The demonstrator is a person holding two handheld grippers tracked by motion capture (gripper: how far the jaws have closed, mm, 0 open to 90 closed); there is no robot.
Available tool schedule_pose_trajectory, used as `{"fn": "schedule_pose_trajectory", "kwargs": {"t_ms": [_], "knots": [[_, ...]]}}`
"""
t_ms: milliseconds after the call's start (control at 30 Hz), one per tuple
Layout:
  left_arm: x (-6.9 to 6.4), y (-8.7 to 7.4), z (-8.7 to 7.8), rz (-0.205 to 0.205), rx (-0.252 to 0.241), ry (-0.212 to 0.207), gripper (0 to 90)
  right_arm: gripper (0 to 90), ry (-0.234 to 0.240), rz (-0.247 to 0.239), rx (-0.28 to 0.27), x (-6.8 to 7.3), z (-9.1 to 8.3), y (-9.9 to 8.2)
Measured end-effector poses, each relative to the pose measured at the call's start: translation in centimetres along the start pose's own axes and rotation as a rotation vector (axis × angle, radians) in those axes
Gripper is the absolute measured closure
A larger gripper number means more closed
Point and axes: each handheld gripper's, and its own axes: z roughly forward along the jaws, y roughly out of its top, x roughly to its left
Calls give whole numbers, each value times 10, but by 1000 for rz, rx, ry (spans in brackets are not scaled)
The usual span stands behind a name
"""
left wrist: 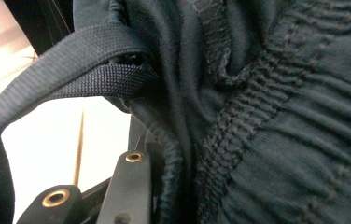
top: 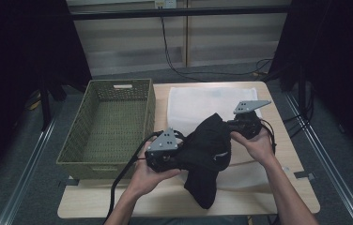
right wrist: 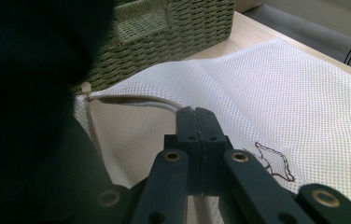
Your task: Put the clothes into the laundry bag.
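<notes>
high view — left tool (top: 180, 157) gripping dark garment (top: 207, 154), right tool (top: 233, 125) closed on mesh bag (top: 198, 101) edge, basket (top: 106, 126) beside

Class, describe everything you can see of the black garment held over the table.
The black garment is soft knit fabric, bunched and draped, its lower end hanging onto the wooden table. The left gripper view shows a gathered elastic waistband and a flat woven drawstring. The left gripper pinches its left edge; it also lies over the white mesh laundry bag.
</notes>
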Motion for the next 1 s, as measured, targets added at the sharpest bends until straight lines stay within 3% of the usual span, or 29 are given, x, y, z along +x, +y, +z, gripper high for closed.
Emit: {"fn": "schedule_pose_trajectory", "kwargs": {"t_ms": [100, 433, 967, 1000], "knots": [[-1, -10, 16, -6, 76, 33, 675, 900, -2, 0, 3, 0, 0, -1], [3, -33, 50, -14, 223, 36, 673, 900, -9, -3, 7, 0, 0, -2], [8, -42, 61, -34, 251, 32, 671, 900, -4, -9, 12, 2, 1, -3], [9, -42, 61, -34, 275, 39, 671, 900, -4, -9, 12, 2, 1, -3]]}}
